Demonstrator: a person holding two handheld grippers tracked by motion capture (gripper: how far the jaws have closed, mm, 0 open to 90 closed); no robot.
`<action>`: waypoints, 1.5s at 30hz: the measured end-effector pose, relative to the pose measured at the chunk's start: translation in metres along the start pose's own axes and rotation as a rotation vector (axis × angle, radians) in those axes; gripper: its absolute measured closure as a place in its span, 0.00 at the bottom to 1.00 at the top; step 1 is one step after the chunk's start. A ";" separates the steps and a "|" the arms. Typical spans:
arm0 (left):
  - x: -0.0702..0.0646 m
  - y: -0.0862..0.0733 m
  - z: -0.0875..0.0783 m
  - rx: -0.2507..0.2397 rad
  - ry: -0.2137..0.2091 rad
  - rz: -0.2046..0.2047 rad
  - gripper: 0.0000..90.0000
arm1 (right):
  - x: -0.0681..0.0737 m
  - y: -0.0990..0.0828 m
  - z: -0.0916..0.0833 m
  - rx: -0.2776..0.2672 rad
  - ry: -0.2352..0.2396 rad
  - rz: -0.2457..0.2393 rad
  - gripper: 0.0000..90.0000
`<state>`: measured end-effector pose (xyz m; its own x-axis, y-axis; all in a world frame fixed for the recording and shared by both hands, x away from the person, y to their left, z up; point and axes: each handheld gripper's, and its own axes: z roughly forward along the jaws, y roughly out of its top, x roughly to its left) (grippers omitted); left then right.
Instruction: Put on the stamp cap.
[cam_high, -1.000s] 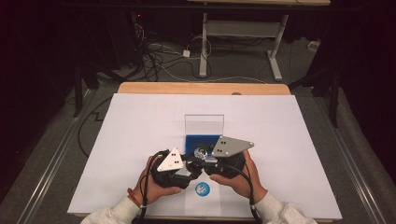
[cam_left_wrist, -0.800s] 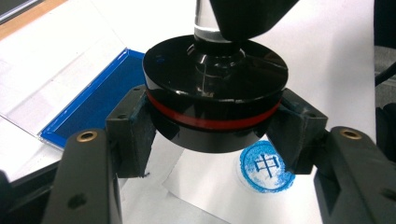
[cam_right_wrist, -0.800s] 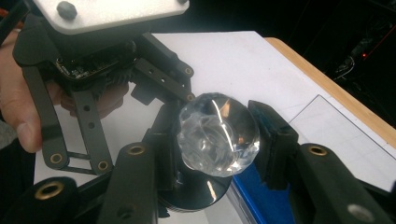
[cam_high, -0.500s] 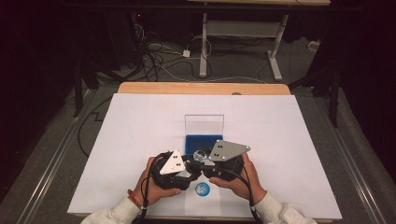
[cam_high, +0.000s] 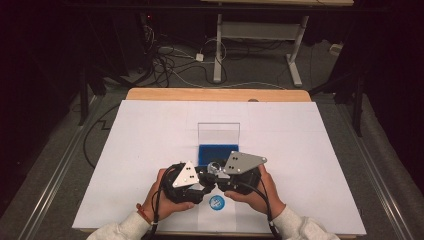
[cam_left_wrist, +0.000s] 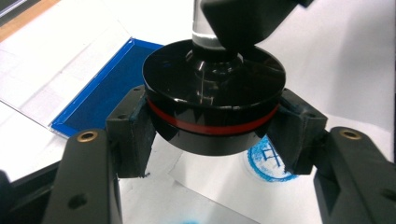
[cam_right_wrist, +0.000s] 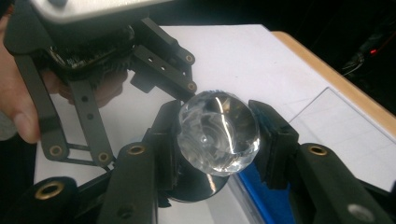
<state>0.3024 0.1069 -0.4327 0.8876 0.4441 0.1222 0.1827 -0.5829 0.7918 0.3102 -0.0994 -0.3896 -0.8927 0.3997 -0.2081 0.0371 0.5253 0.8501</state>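
Left gripper (cam_left_wrist: 212, 140) clamping round black stamp base with red band (cam_left_wrist: 214, 100), right gripper (cam_right_wrist: 217, 140) clasping its clear faceted knob (cam_right_wrist: 218, 133), near round blue stamped print (cam_left_wrist: 270, 158) (characters perhaps, unreadable), blue ink pad (cam_high: 218, 152) beyond.

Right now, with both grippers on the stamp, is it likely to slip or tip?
Probably slippery: the stamp's clear knob is glossy and rounded between the right fingers. The wide black base looks rigid, unlikely to tip once set flat.

A round black stamp (cam_left_wrist: 212, 105) with a red band and clear faceted knob (cam_right_wrist: 218, 133) hangs level above the table's near edge, over a blue print (cam_high: 216, 202)
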 end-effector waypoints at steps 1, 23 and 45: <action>0.000 0.000 0.000 0.001 -0.002 -0.001 0.41 | 0.000 0.000 0.000 -0.002 0.001 -0.001 0.64; 0.004 -0.006 0.003 -0.028 -0.056 -0.028 0.40 | -0.003 -0.003 0.000 0.002 0.022 0.040 0.64; 0.006 -0.010 0.006 0.011 0.021 -0.064 0.23 | -0.014 0.000 -0.021 -0.060 -0.014 0.075 0.64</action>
<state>0.3083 0.1110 -0.4435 0.8649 0.4948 0.0840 0.2437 -0.5603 0.7916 0.3137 -0.1205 -0.3768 -0.8818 0.4475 -0.1490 0.0767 0.4478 0.8908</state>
